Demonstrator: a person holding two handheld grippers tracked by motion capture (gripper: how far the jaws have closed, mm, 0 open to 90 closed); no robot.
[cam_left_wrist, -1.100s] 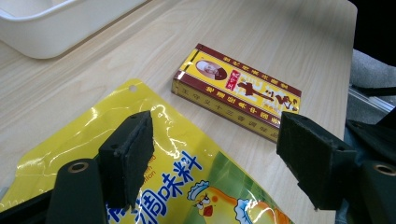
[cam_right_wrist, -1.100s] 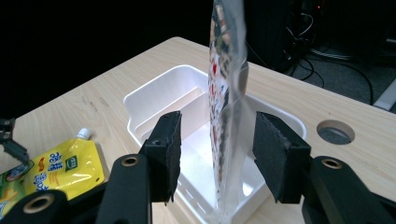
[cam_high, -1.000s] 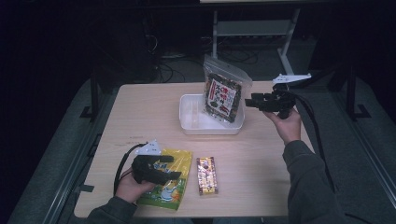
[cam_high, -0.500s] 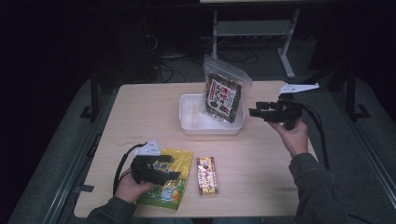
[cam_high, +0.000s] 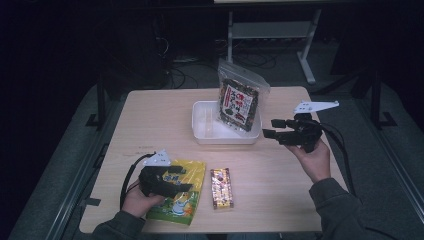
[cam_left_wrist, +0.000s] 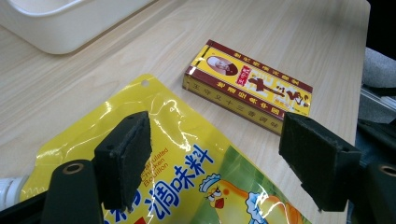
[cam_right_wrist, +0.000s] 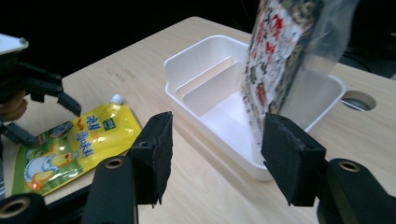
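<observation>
Two tools spread, left tool (cam_high: 170, 180) over glossy yellow pouch (cam_high: 180, 197), right tool (cam_high: 274, 128) opening beside white plastic tray (cam_high: 202, 131)

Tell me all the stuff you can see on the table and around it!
table: one, light wood, middle of the high view.
tray: one, white, with dividers, far middle of the table.
snack bag: one, clear with dark, red and white print, standing in the tray's right end.
yellow pouch: one, yellow and green with a white cap, flat at the near left.
box: one, yellow and dark red, flat, just right of the pouch.
stand: one, grey metal, on the floor behind the table.
left tongs: black, open, over the pouch.
right tongs: black, open, jaws have just been opening, nothing between them, right of the tray.
</observation>
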